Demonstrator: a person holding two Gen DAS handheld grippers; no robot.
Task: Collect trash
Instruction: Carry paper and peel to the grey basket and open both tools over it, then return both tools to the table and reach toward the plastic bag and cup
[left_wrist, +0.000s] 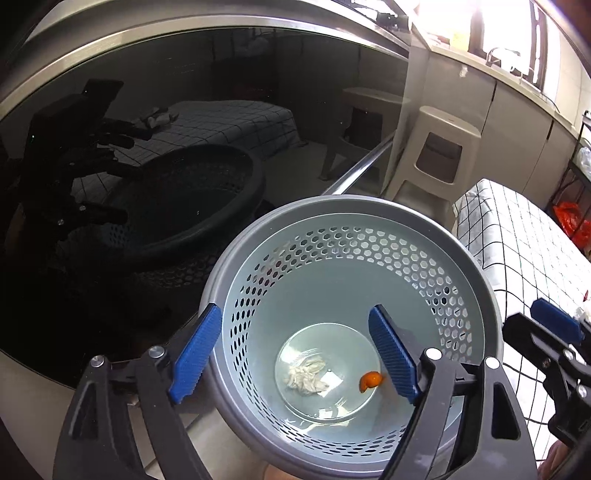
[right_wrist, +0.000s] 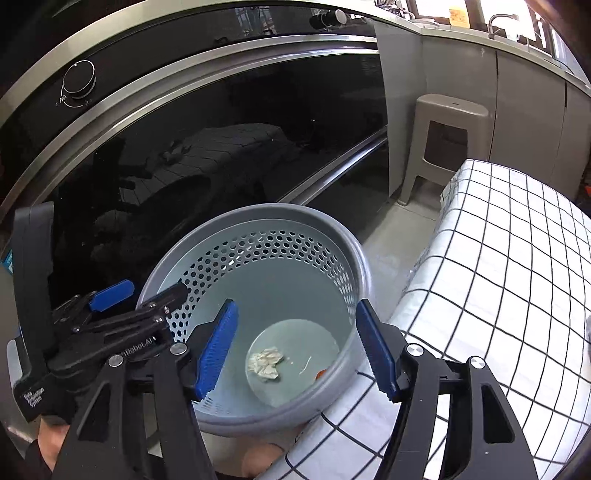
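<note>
A grey perforated waste bin (left_wrist: 491, 288) stands on the floor below both grippers. On its bottom lie a crumpled white paper wad (left_wrist: 306, 374) and a small orange scrap (left_wrist: 370, 379). My left gripper (left_wrist: 295, 354) hangs over the bin's mouth, open, with nothing between its blue pads. In the right wrist view the same bin (right_wrist: 258, 210) holds the wad (right_wrist: 266, 363), a thin white strip (right_wrist: 306, 365) and the orange scrap (right_wrist: 320, 373). My right gripper (right_wrist: 297, 349) is open and empty above it. The left gripper (right_wrist: 142, 293) shows beside it over the bin's left rim.
A black glass oven door (right_wrist: 221, 147) with a steel handle bar (right_wrist: 343, 170) rises just behind the bin. A table with a checked cloth (right_wrist: 498, 277) touches the bin's right side. A beige plastic stool (right_wrist: 443, 140) stands beyond, by grey cabinets. A red bag (left_wrist: 570, 221) lies far right.
</note>
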